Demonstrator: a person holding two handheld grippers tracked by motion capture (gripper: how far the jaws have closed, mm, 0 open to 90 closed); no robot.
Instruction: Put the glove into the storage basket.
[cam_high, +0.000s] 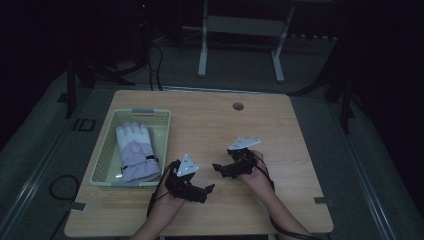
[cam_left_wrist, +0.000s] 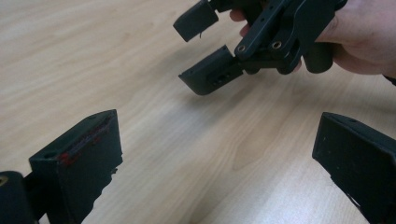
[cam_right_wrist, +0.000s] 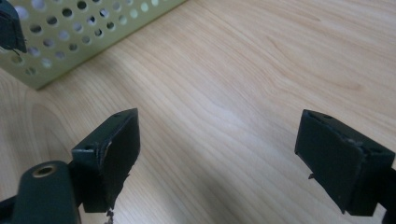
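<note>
Both grippers hover just above the bare wooden table (cam_high: 210, 125), facing each other, jaws spread wide and empty: the left gripper (cam_high: 209, 188) near the front edge, the right gripper (cam_high: 216, 167) close beside it. The white glove (cam_high: 136, 150) lies inside the green perforated basket (cam_high: 164, 131) at the left.

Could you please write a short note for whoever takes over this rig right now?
Left gripper: open, holding nothing, low over the table.
Right gripper: open, holding nothing, facing the left one.
Glove: lying in the green basket at the table's left side.
Done: glove is in the basket.
Left: nothing else waits on the table, so probably only pulling back.
</note>
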